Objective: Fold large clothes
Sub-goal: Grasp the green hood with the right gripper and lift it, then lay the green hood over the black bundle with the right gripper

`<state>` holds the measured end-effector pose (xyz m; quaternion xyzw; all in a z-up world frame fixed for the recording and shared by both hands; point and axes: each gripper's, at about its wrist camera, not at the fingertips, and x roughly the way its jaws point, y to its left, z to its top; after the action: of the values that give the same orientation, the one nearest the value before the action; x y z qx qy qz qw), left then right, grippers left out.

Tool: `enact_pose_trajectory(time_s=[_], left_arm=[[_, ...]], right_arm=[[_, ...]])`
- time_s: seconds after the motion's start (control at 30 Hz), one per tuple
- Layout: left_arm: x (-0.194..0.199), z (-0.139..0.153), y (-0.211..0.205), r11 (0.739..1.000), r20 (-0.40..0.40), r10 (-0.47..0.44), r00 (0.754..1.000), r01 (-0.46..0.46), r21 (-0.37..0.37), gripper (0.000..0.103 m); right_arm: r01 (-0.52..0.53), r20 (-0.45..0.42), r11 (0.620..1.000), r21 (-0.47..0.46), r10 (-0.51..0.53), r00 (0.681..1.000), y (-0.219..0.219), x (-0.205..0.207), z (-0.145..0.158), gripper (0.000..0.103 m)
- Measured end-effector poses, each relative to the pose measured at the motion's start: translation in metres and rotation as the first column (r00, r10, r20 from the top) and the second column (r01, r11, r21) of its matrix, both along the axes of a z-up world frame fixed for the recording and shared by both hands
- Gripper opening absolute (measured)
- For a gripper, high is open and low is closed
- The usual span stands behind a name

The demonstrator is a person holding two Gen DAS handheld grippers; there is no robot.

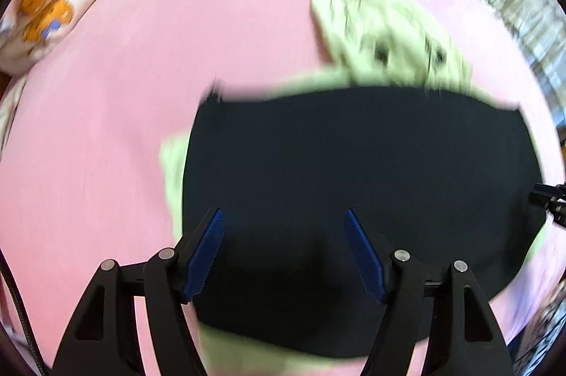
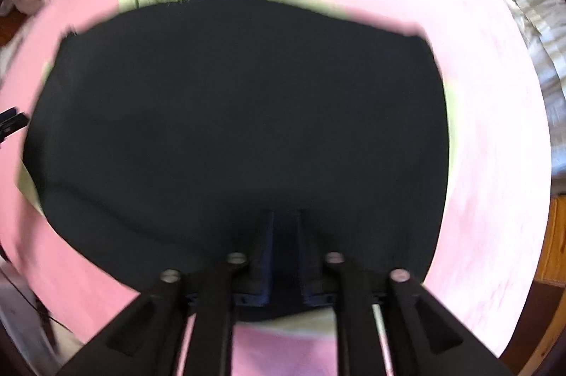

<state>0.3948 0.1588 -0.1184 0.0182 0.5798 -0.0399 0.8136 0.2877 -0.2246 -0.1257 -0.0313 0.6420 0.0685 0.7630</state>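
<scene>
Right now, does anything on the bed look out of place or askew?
Yes. The pale green garment lies crumpled beyond the flat black garment, with green edges poking out from under the black one on the pink sheet. Nothing looks spilled or damaged.

- The black garment [image 1: 353, 181] lies flat, folded to a wide, smooth, almost rectangular shape.
- The pale green garment [image 1: 382, 32] lies under it; its crumpled part sticks out beyond the far edge, thin strips show along the sides.
</scene>
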Motion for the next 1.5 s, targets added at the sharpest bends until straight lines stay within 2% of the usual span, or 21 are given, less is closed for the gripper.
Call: enact_pose_trajectory(time_s=[0.03, 0.07, 0.1, 0.23, 0.37, 0.47, 0.63, 0.7, 0.77, 0.8, 0.83, 0.87, 0.9, 1.0, 1.1, 1.2, 1.33, 1.4, 1.43, 1.47, 1.5], left_arm=[[0.02, 0.005, -0.003, 1.0, 0.016, -0.004, 1.0, 0.004, -0.007, 0.069], [0.047, 0.01, -0.006, 1.0, 0.034, -0.003, 0.999, 0.003, -0.012, 0.069], [0.067, 0.012, -0.008, 1.0, 0.047, 0.007, 0.999, -0.006, -0.02, 0.069], [0.144, 0.006, -0.011, 0.994, 0.071, 0.065, 0.995, -0.058, -0.094, 0.069], [0.202, -0.021, -0.016, 0.984, 0.065, 0.112, 0.992, -0.101, -0.147, 0.069], [0.23, -0.044, -0.022, 0.976, 0.046, 0.126, 0.991, -0.115, -0.186, 0.069], [0.251, -0.084, -0.035, 0.972, -0.009, 0.136, 0.991, -0.135, -0.191, 0.069], [0.259, -0.099, -0.039, 0.971, -0.034, 0.132, 0.991, -0.136, -0.195, 0.069], [0.263, -0.105, -0.045, 0.974, -0.018, 0.122, 0.992, -0.124, -0.192, 0.07], [0.264, -0.105, -0.048, 0.976, -0.004, 0.115, 0.993, -0.114, -0.187, 0.065], [0.263, -0.103, -0.051, 0.975, 0.018, 0.101, 0.995, -0.095, -0.199, 0.037], [0.263, -0.101, -0.054, 0.967, 0.02, 0.076, 0.997, -0.068, -0.246, 0.016], [0.262, -0.097, -0.056, 0.962, 0.018, 0.077, 0.997, -0.07, -0.265, 0.005], [0.25, -0.077, -0.069, 0.978, 0.103, 0.055, 0.993, -0.033, -0.204, 0.004], [0.229, -0.05, -0.072, 0.978, 0.163, 0.034, 0.986, 0.001, -0.209, 0.003], [0.193, -0.017, -0.066, 0.971, 0.229, 0.018, 0.973, 0.037, -0.236, 0.003], [0.116, 0.026, -0.05, 0.947, 0.356, -0.029, 0.934, 0.14, -0.289, 0.004], [0.069, 0.034, -0.04, 0.933, 0.389, -0.063, 0.919, 0.192, -0.304, 0.006], [0.044, 0.032, -0.035, 0.936, 0.387, -0.084, 0.918, 0.206, -0.286, 0.012], [0.028, 0.028, -0.03, 0.938, 0.376, -0.097, 0.921, 0.211, -0.274, 0.016], [0.008, 0.021, -0.025, 0.943, 0.348, -0.11, 0.931, 0.209, -0.261, 0.023]], right_arm=[[0.003, 0.037, 1.0, 0.024, -0.004, 0.999, 0.003, 0.02, 0.011, 0.038], [0.006, 0.077, 0.999, 0.044, -0.009, 0.997, 0.005, 0.041, 0.019, 0.048], [0.011, 0.108, 0.998, 0.057, -0.017, 0.994, 0.007, 0.06, 0.024, 0.053], [0.065, 0.184, 0.991, 0.117, -0.086, 0.979, 0.005, 0.144, 0.024, 0.053], [0.169, 0.181, 0.955, 0.243, -0.216, 0.96, -0.008, 0.228, 0.001, 0.053], [0.209, 0.16, 0.926, 0.316, -0.269, 0.95, -0.016, 0.252, -0.017, 0.053], [0.246, 0.134, 0.885, 0.396, -0.32, 0.938, -0.012, 0.294, -0.048, 0.053], [0.267, 0.111, 0.873, 0.407, -0.337, 0.935, -0.009, 0.304, -0.06, 0.053], [0.276, 0.112, 0.875, 0.398, -0.345, 0.932, -0.007, 0.314, -0.067, 0.053], [0.273, 0.128, 0.881, 0.387, -0.344, 0.93, -0.007, 0.314, -0.068, 0.053], [0.256, 0.156, 0.892, 0.374, -0.332, 0.93, -0.004, 0.314, -0.066, 0.053], [0.227, 0.185, 0.911, 0.344, -0.303, 0.935, 0.003, 0.316, -0.064, 0.037], [0.202, 0.194, 0.923, 0.328, -0.275, 0.942, 0.008, 0.316, -0.062, 0.011], [0.136, 0.279, 0.959, 0.247, -0.205, 0.938, 0.025, 0.311, -0.046, 0.005], [0.085, 0.36, 0.968, 0.237, -0.169, 0.917, 0.025, 0.286, -0.016, 0.005], [0.033, 0.456, 0.966, 0.255, -0.151, 0.877, 0.019, 0.245, 0.024, 0.004], [-0.065, 0.606, 0.969, 0.238, -0.096, 0.79, 0.017, 0.161, 0.076, 0.005], [-0.108, 0.65, 0.972, 0.206, -0.053, 0.758, 0.02, 0.115, 0.088, 0.007], [-0.119, 0.663, 0.976, 0.183, -0.033, 0.748, 0.021, 0.088, 0.09, 0.008], [-0.122, 0.66, 0.98, 0.157, -0.012, 0.751, 0.023, 0.068, 0.088, 0.019], [-0.118, 0.647, 0.984, 0.13, 0.006, 0.763, 0.026, 0.054, 0.085, 0.044]])
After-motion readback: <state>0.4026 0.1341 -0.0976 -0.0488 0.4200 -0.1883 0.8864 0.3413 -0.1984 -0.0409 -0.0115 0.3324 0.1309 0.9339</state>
